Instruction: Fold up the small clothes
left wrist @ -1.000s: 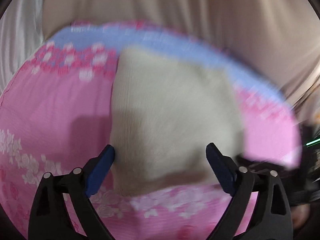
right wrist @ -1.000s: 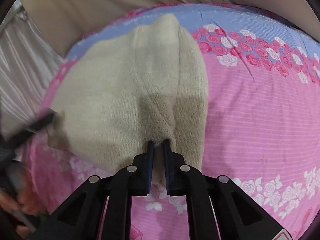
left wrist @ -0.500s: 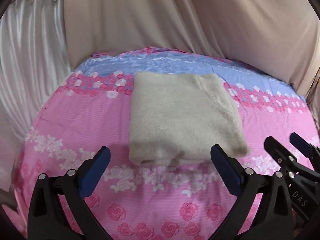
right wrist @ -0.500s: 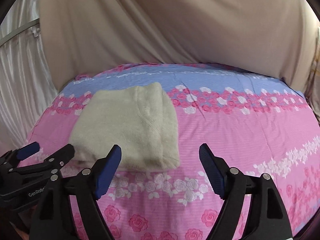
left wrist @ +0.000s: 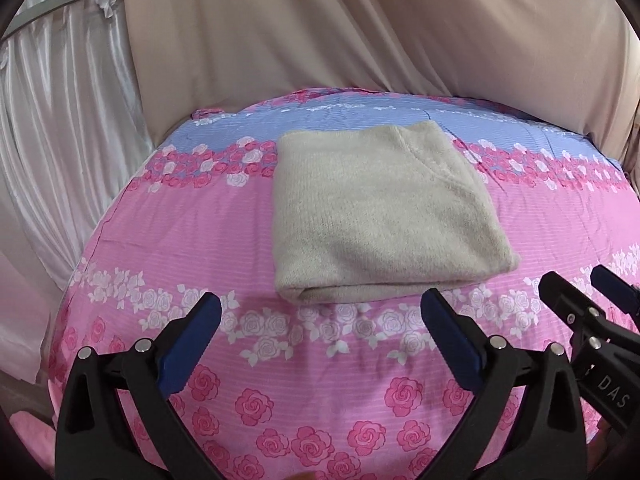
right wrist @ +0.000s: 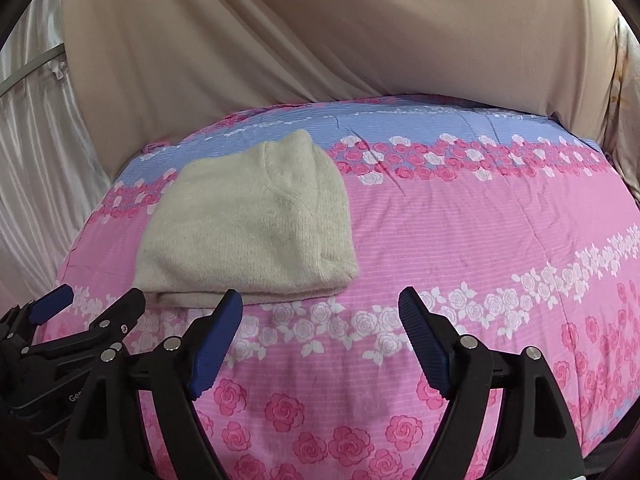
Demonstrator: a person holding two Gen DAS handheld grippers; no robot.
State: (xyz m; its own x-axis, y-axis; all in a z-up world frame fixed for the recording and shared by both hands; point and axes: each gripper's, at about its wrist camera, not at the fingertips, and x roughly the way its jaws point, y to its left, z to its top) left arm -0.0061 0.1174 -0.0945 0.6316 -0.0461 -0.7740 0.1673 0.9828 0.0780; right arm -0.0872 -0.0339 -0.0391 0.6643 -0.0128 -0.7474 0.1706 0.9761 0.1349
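Observation:
A cream knitted garment (left wrist: 380, 216) lies folded into a neat rectangle on the pink floral sheet (left wrist: 180, 220). It also shows in the right wrist view (right wrist: 252, 224), left of centre. My left gripper (left wrist: 320, 312) is open and empty, held back from the garment's near edge. My right gripper (right wrist: 320, 308) is open and empty, just right of the garment's near corner. Each gripper shows at the edge of the other's view: the right one (left wrist: 592, 292) and the left one (right wrist: 96, 308).
The sheet (right wrist: 480, 220) has a blue band and rose borders and covers a bed. A beige drape (left wrist: 360, 32) hangs behind it. A white satin curtain (left wrist: 60, 120) hangs at the left. The bed's left edge drops off near the curtain.
The right gripper has opened and let go of the garment. Both grippers have drawn back from the garment, which now lies folded and still.

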